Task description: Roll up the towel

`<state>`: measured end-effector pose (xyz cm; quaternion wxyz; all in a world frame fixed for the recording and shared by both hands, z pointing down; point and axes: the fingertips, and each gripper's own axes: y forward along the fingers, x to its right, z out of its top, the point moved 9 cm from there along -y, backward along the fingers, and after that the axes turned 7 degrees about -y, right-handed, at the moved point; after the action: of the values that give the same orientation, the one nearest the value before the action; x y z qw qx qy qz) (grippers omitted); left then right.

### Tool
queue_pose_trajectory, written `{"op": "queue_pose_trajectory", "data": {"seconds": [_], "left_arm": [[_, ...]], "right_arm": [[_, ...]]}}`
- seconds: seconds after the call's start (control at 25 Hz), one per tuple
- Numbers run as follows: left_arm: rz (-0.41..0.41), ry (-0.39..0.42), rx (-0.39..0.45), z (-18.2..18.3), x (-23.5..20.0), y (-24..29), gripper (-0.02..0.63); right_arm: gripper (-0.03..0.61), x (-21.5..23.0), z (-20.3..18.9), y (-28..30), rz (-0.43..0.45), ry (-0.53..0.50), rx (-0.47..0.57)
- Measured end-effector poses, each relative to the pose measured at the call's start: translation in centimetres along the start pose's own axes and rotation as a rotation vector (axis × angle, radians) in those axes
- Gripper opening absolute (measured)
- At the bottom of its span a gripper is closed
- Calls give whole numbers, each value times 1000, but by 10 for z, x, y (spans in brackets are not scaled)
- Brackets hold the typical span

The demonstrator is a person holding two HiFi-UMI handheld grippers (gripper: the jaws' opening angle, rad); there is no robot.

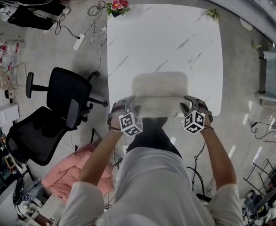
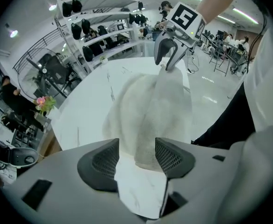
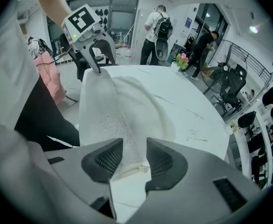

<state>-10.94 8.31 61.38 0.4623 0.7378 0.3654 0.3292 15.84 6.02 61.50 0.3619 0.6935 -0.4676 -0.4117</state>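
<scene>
A pale cream towel (image 1: 160, 91) lies folded flat on the near half of the white marbled table (image 1: 161, 36), its near edge along the table's front. My left gripper (image 1: 127, 105) stands over the towel's near left corner, the right gripper (image 1: 190, 103) over the near right corner. In the left gripper view the left gripper (image 2: 137, 155) is open, the towel's (image 2: 146, 111) end just past its pads and bare table between them. In the right gripper view the right gripper (image 3: 134, 160) is open, and the towel's (image 3: 122, 106) hemmed corner lies between its tips without being pressed.
A pot of pink flowers (image 1: 118, 6) stands at the table's far left corner, a small plant (image 1: 213, 14) at the far right. Left of the table are a black office chair (image 1: 58, 112), a pink garment (image 1: 67, 173) and floor cables (image 1: 93, 18). People stand in the background.
</scene>
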Motion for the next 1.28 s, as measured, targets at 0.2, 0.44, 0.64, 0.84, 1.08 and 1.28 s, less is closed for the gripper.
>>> {"op": "queue_pose_trajectory", "data": {"seconds": [0.2,0.44,0.64,0.84,1.08,1.28], "left_arm": [[6,9,51,3,23,-22,255],[-40,18,8,-16,62,-7,250],[19,45,-27,-30,63,22,229],[56,119,-57,-28,60,34,155],[35,127,-43,-40,76,24,87],[-32,125,-60,-49,97,11,87]], "right_arm": [[173,-19,4,-19,43,-31,41],[192,-49,-11,-8,100,-72,-11],[196,-58,-20,9,49,-126,-52],[147,-59,-22,20,3,-174,-85],[71,-75,-25,15,10,-188,-75],[71,-96,-28,2,92,-178,-75]]}}
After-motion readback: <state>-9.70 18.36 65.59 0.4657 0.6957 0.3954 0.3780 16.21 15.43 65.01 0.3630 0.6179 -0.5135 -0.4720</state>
